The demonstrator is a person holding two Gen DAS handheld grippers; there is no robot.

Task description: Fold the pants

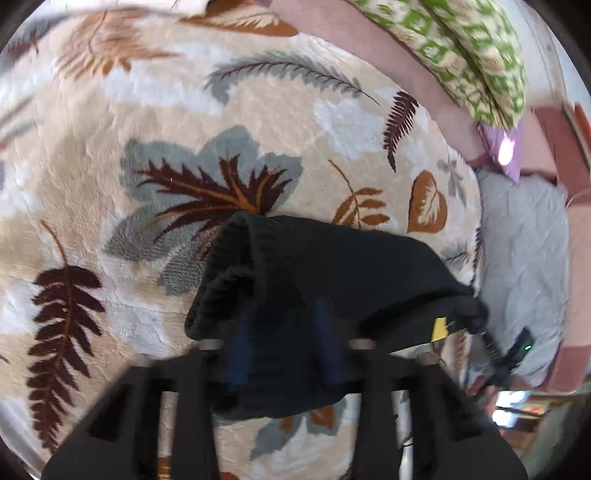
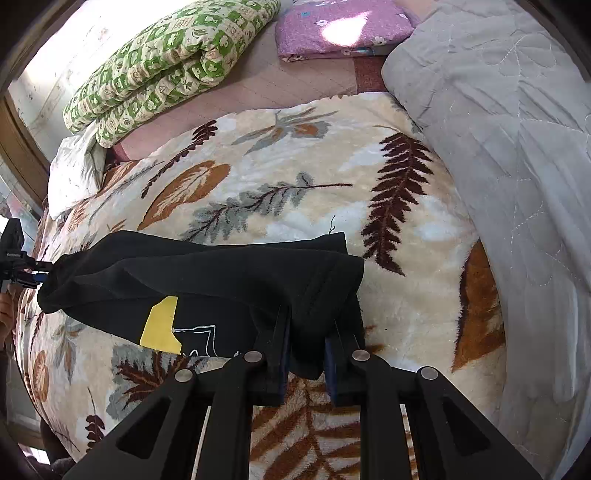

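Black pants [image 2: 229, 280] between both grippers

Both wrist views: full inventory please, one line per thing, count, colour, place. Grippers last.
pants: 1, black with a yellow patch and white line print, lifted over the blanket, stretched between both grippers
leaf-print blanket: 1, cream with brown, grey and maroon leaves, spread under the pants
green quilt: 1, green and cream check, folded, far side of the bed
purple bedding: 1, purple with small flowers, folded, far side beside the green quilt
grey quilt: 1, pale grey, stitched, right of the blanket in the right wrist view
pink sheet: 1, dusty pink, beneath the bedding
left gripper: black, blue pads, shut on the pants' ribbed edge
right gripper: black, shut on the pants' other end
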